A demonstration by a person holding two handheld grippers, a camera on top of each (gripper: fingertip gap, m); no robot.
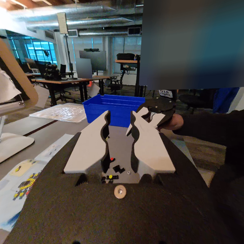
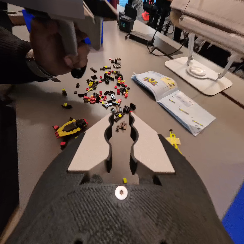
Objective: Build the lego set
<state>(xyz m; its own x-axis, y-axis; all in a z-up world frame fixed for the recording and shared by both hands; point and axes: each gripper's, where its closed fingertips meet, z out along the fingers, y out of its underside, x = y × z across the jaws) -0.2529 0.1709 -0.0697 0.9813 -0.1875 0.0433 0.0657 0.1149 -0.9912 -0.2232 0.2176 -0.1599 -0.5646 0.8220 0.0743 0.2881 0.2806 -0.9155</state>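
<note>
Loose bricks (image 2: 105,91) crowd frame centre; part-built car (image 2: 70,128) lower left; open booklet (image 2: 174,100) at right; lamp base (image 2: 198,75) upper right. Bare table (image 2: 39,105) at left.

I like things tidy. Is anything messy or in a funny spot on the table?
Yes. The loose lego pieces lie scattered over the table, not sorted. One small yellow brick sits alone, far from the pile, near the base of the right gripper.

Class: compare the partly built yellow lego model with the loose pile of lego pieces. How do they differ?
The lego model is joined into one body; the loose pieces lie scattered singly. The model sits nearer the camera, left of the right hand-held gripper; the pile spreads beyond its fingertips. Both rest on the table and show yellow, black and red.
</note>
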